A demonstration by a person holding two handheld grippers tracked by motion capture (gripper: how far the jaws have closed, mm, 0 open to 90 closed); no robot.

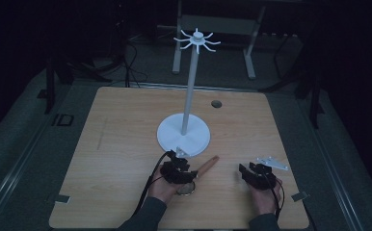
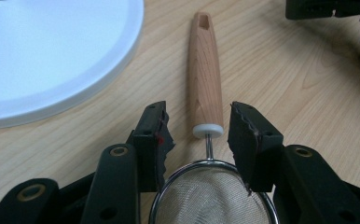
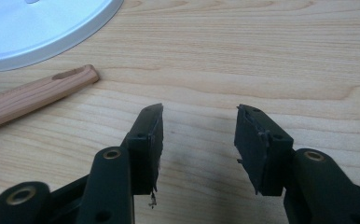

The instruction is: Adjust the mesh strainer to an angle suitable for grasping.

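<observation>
Strainer (image 2: 207, 116) lies between the left tool's (image 2: 197, 122) parted jaws.

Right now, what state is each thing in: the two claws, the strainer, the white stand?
Left claw: open, jaws either side of the strainer's neck, not closed on it.
Right claw: open, nothing between its jaws, above bare table.
Small wire-mesh strainer with a wooden handle: lying flat on the wooden table.
Tall white hook stand with a round base: upright, hooks bare.
</observation>
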